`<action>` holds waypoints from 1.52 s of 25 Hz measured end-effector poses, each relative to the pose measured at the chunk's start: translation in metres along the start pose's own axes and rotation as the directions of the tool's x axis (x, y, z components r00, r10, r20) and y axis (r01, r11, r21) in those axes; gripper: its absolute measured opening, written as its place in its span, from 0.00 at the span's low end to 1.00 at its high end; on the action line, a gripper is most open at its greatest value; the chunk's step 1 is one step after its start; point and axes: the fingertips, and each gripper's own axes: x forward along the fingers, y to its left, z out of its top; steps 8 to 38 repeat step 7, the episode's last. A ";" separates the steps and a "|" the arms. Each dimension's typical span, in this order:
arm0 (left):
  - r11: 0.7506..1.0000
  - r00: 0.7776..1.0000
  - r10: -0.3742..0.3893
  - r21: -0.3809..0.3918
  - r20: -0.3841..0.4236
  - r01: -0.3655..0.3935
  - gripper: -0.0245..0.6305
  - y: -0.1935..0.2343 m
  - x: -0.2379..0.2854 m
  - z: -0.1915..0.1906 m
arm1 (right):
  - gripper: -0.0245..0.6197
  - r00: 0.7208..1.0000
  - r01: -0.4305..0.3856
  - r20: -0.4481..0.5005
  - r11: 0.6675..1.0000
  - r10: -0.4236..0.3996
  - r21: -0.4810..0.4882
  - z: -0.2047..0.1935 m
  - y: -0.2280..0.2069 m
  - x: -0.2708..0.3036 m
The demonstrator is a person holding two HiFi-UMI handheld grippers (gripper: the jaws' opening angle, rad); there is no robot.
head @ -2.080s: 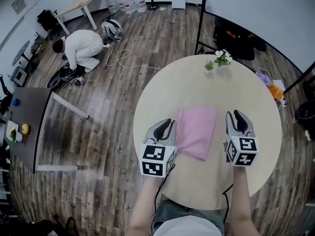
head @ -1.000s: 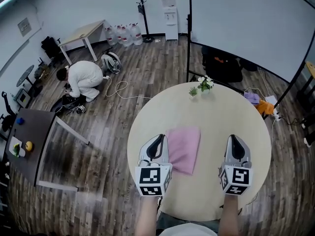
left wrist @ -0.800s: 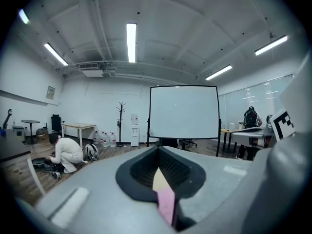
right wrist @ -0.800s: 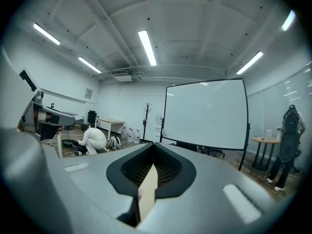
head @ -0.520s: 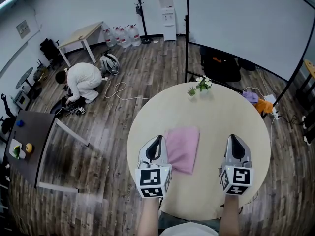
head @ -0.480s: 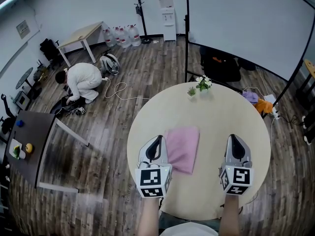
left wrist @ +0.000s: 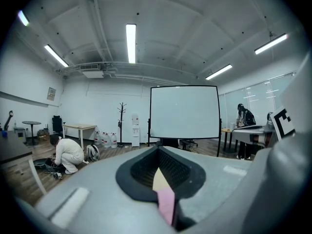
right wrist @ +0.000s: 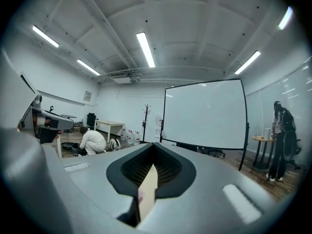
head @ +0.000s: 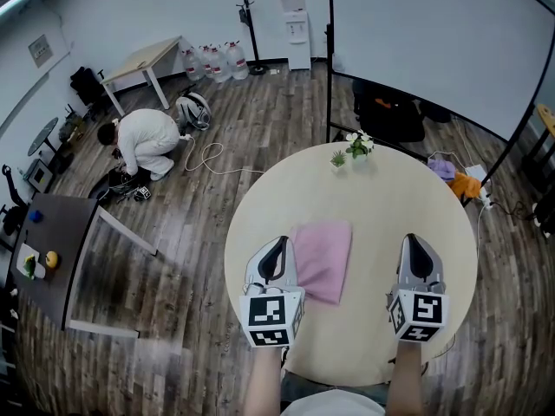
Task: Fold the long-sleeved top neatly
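A pale pink long-sleeved fabric top (head: pixel 323 260) lies folded into a compact, slightly tapered rectangle on a round, cream-coloured counter (head: pixel 381 198). It sits a little left of the counter's middle, towards the person's side. No sleeve hangs loose, so the folding looks finished or close to it.

The left gripper (head: pixel 279 248), grey with a black-and-white marker cube, hovers just beside the top's left edge. Its own view shows its dark ribbed fingers (left wrist: pixel 144 167) drawn almost together. Only a thin wedge of counter and pink cloth shows between them, and nothing is clamped.

The right gripper (head: pixel 415 244), of the same make, is held well apart from the top over bare counter. Its fingers (right wrist: pixel 136 169) are likewise closed to a sliver and empty.

Both grippers point away from the person, level with each other. They are likely parked on either side so that the fold lies undisturbed.

Two small potted plants (head: pixel 355 148) stand at the counter's far edge. Beyond, a person in white (head: pixel 143 141) crouches on the wooden floor.
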 end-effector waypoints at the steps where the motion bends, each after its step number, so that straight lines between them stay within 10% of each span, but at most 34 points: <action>1: 1.000 1.000 0.000 0.001 0.001 0.000 0.04 0.000 0.000 0.000 | 0.08 1.000 0.000 0.001 1.000 0.000 0.001 0.000 0.000 0.000; 38: 1.000 1.000 -0.007 -0.008 0.000 0.007 0.04 -0.001 0.003 0.004 | 0.08 1.000 0.002 0.005 1.000 -0.002 0.000 0.001 -0.002 0.003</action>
